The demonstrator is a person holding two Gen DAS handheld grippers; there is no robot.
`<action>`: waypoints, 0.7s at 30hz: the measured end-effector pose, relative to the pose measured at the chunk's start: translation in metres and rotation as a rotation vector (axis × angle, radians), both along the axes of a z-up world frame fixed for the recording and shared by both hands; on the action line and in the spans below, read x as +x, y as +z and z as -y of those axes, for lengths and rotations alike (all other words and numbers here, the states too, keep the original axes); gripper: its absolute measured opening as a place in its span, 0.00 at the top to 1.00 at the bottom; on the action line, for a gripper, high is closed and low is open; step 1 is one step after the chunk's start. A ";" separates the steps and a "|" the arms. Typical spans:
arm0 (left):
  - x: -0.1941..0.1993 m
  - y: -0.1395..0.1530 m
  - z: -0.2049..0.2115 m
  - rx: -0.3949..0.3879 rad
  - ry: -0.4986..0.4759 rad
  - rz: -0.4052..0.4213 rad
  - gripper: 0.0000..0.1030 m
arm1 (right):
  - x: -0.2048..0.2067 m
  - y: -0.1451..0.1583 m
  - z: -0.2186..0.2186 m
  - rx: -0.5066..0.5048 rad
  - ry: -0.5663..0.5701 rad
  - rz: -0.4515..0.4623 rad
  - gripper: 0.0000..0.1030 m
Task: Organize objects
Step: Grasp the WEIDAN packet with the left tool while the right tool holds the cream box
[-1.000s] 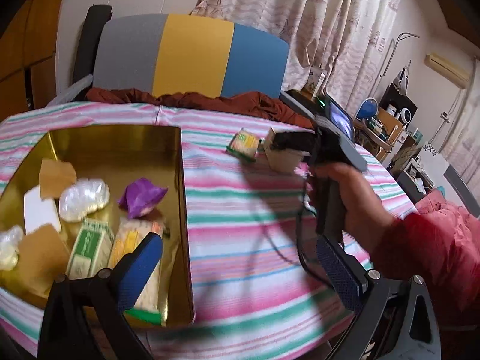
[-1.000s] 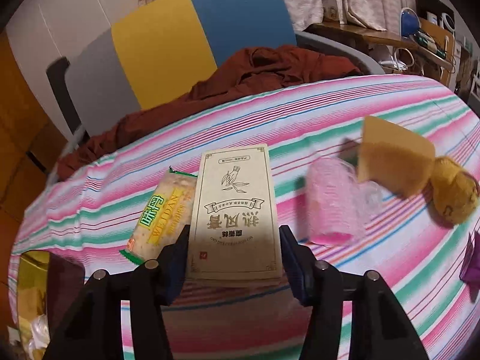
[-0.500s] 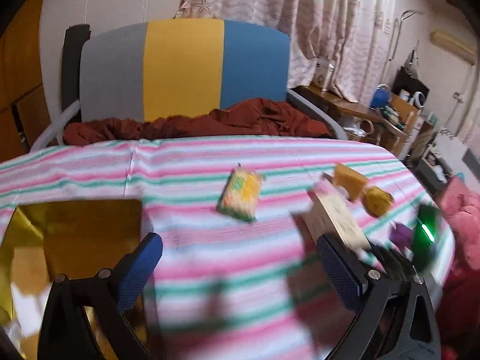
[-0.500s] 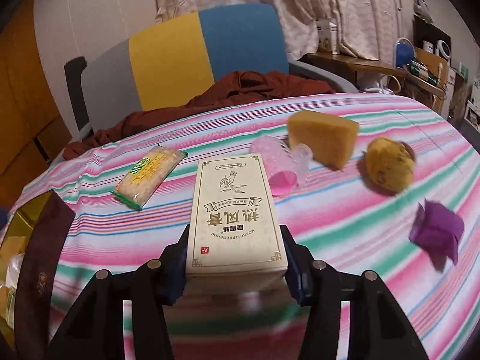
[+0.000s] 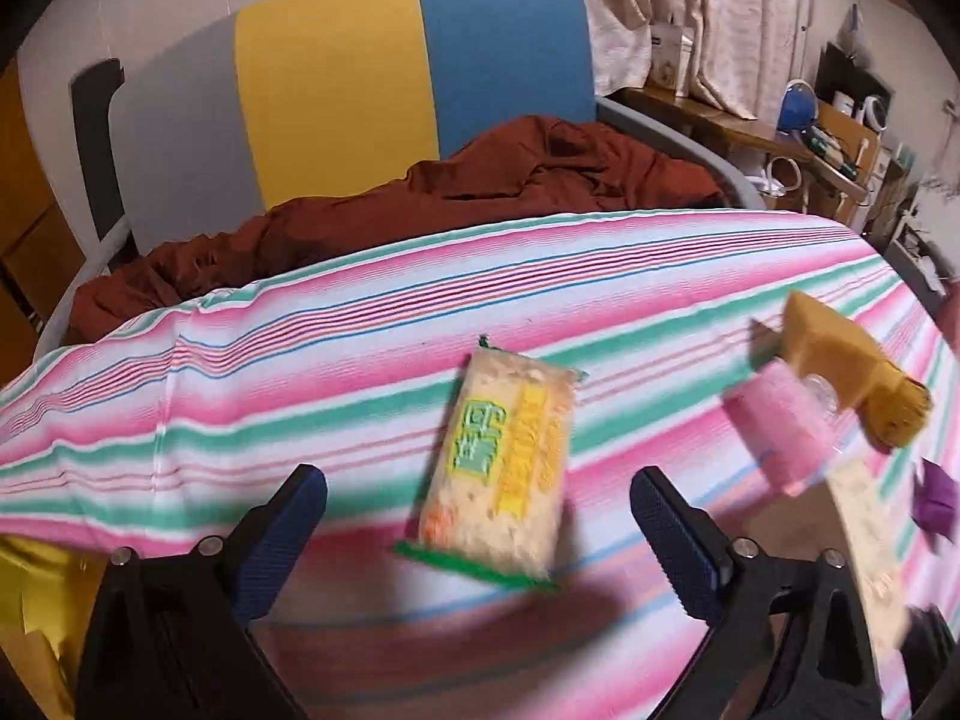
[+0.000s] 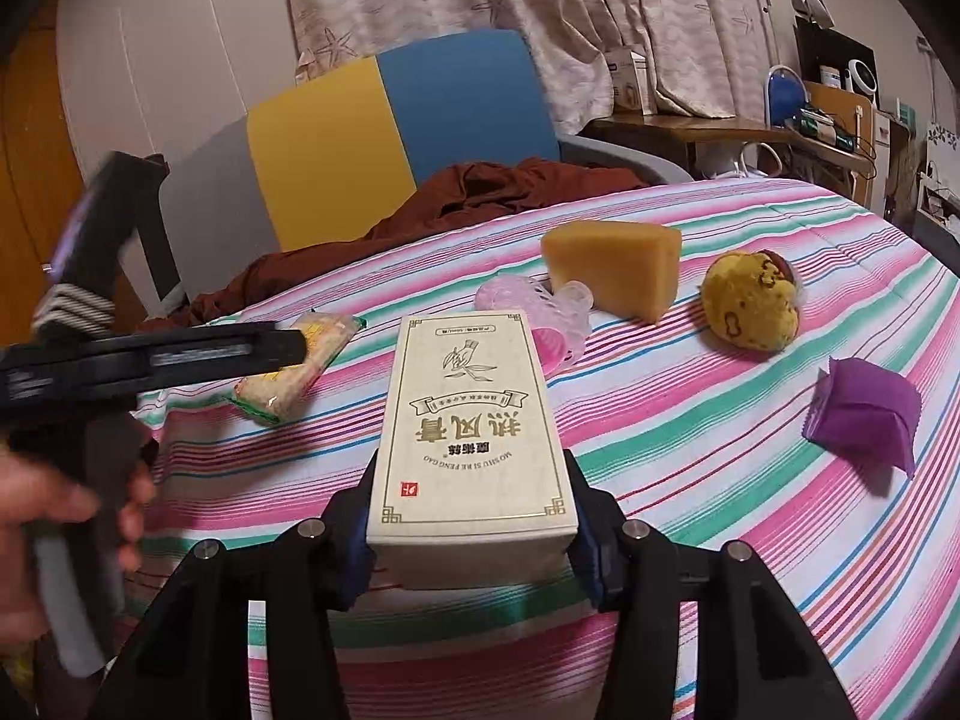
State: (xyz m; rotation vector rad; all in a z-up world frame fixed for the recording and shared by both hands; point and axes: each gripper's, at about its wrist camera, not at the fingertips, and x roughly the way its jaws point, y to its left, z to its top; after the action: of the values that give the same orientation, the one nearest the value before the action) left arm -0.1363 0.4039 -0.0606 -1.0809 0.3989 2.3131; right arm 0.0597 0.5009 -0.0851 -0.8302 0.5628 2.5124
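Light: dim, warm indoor; source out of frame, probably overhead.
Shadows: soft, dark patch on the striped tablecloth below the 2 fingers.
Blur: left view smeared, snack packet streaked; right view sharp, except the blurred hand.
Glare: none.
Distortion: fisheye bending, black corners.

Pink, green and white striped tablecloth; cream box; purple packet; yellow sponge

Tricolour chair; patterned curtains; cluttered desk
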 end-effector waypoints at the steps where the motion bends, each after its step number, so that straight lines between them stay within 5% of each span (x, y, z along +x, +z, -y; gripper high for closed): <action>1: -0.002 -0.003 -0.004 -0.007 -0.006 -0.010 0.08 | 0.000 0.000 -0.001 -0.001 0.000 -0.003 0.49; 2: -0.004 -0.006 -0.007 -0.017 -0.018 -0.014 0.11 | 0.001 0.000 0.000 -0.003 -0.001 -0.006 0.49; 4: -0.004 -0.014 -0.013 -0.037 -0.052 -0.030 0.36 | 0.002 -0.001 0.000 -0.006 -0.001 -0.010 0.49; 6: -0.004 -0.024 -0.016 -0.059 -0.075 -0.019 0.46 | 0.002 -0.001 0.000 -0.005 -0.001 -0.013 0.49; 21: 0.028 -0.023 0.023 -0.009 0.044 -0.053 0.53 | 0.001 -0.001 0.004 0.031 -0.019 0.000 0.49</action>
State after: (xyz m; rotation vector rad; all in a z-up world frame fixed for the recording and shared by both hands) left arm -0.1082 0.3812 -0.0832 -1.0445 0.4093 2.3852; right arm 0.0609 0.4967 -0.0863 -0.8107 0.5282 2.4975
